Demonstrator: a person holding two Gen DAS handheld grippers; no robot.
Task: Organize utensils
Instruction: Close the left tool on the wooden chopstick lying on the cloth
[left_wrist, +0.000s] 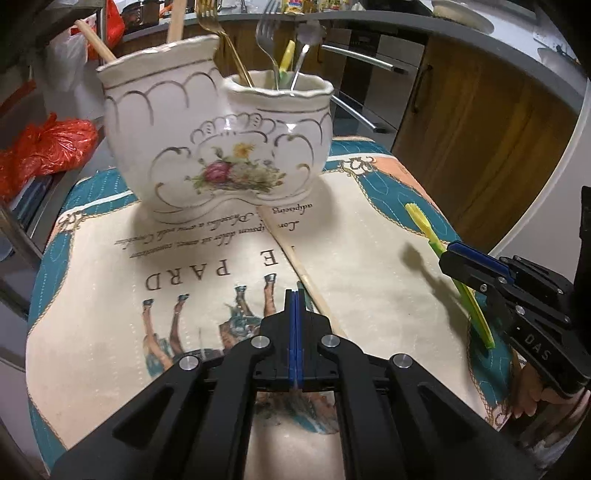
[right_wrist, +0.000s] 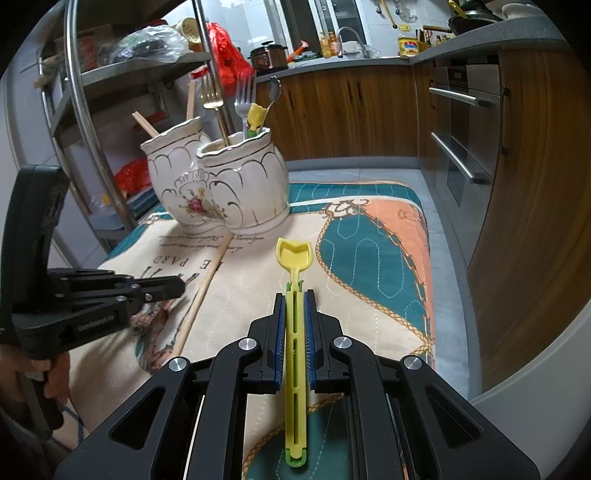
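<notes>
A white floral double-pot utensil holder (left_wrist: 221, 140) stands at the far side of the cloth; it also shows in the right wrist view (right_wrist: 221, 181). Its right pot holds forks, a spoon and a yellow utensil (left_wrist: 286, 59); its left pot holds wooden sticks (left_wrist: 96, 42). My right gripper (right_wrist: 294, 299) is shut on a yellow-green plastic spoon (right_wrist: 294, 258), held above the cloth, bowl pointing forward; they also show in the left wrist view, the gripper (left_wrist: 454, 254) on the spoon (left_wrist: 424, 225). My left gripper (left_wrist: 295, 295) is shut and empty, beside a wooden chopstick (left_wrist: 295, 258) lying on the cloth (right_wrist: 207, 284).
A printed cloth (left_wrist: 369, 240) covers the table. Red plastic bags (left_wrist: 44, 147) and a metal shelf rack (right_wrist: 85, 110) stand to the left. Wooden cabinets and oven handles (right_wrist: 458, 158) lie to the right, a kitchen counter (right_wrist: 332, 59) behind.
</notes>
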